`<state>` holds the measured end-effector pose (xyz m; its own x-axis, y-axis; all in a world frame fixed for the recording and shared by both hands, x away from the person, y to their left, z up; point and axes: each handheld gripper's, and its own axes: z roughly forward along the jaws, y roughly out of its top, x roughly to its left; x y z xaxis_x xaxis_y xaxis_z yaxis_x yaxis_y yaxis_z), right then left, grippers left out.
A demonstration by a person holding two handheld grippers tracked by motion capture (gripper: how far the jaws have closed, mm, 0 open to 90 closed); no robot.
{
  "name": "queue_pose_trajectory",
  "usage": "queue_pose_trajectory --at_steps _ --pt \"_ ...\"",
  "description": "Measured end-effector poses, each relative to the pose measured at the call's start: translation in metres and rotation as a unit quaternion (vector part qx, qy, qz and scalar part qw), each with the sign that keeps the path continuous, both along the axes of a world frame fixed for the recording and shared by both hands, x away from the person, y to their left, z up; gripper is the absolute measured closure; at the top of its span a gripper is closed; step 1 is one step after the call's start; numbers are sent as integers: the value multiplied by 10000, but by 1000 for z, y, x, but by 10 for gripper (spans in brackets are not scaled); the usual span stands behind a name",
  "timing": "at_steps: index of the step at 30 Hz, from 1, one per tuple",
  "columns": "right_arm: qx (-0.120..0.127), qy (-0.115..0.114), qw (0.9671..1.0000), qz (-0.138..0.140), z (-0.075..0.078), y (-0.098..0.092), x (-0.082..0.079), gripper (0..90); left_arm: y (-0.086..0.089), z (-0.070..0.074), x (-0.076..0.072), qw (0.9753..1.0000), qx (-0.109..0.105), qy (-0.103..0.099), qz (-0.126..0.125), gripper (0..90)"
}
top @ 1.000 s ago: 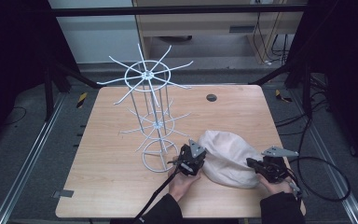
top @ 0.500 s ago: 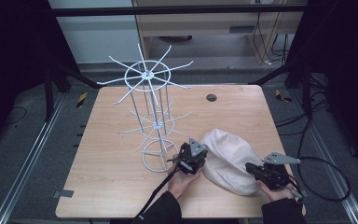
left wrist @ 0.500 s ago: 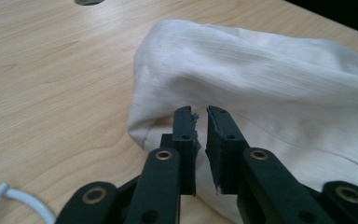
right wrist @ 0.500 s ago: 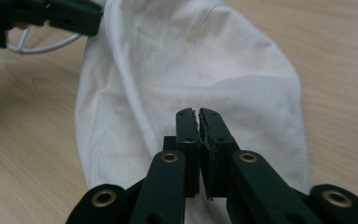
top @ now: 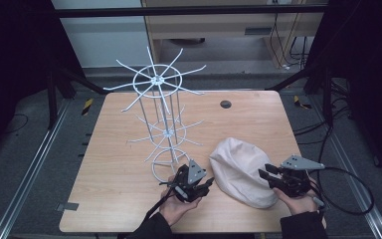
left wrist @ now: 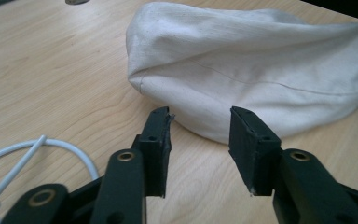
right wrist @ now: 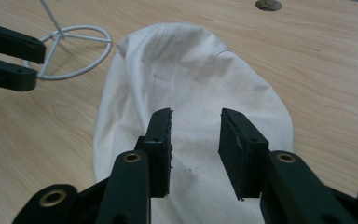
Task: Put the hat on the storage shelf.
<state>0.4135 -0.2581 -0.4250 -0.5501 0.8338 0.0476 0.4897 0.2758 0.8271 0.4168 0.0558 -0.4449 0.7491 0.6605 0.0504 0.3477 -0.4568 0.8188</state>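
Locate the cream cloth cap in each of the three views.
High view: cream cloth cap lies lower right of centre on the wooden table, between the two grippers.
Left gripper view: cap spans the upper half.
Right gripper view: cap runs down the centre.
Shared landmark: white wire rack's base ring.

Two black handheld grippers, dark sleeves at lower frame.
Left gripper [top: 205, 187] and right gripper [top: 265, 174]: black jaws, brass-ringed pivot holes, grey three-cornered top plates, trailing black cables; ragged pad edges.
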Motion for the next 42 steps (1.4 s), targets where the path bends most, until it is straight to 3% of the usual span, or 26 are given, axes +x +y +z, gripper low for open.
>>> queue_pose_trajectory --at_steps 2,7,12,20,24,28,31,36,42 --pt "-8 20 10000 10 1 2 0 610 6 1 -7 9999 98 -33 -81 550" --pt "-22 6 10000 74 4 8 -1 574 26 4 -21 9996 74 -57 -263 468" --pt "-113 22 9998 135 8 16 0 558 53 6 -29 9996 112 -26 -248 428" --pt "-348 -4 9989 303 16 37 5 503 104 3 -32 9999 -13 31 165 382" --pt "-544 68 9975 442 16 50 10 474 131 0 -31 9987 -100 70 500 365" --pt "-751 158 9956 529 13 62 15 453 164 -3 -26 9951 -299 148 934 349" --pt "-884 240 9942 567 8 70 22 443 181 -4 -21 9923 -329 123 1187 344" --pt "-1060 333 9922 558 3 75 28 436 202 -5 -15 9866 -386 69 1581 337" --pt "-1189 468 9906 488 -3 76 34 451 223 -14 -3 9779 -392 178 2048 335"
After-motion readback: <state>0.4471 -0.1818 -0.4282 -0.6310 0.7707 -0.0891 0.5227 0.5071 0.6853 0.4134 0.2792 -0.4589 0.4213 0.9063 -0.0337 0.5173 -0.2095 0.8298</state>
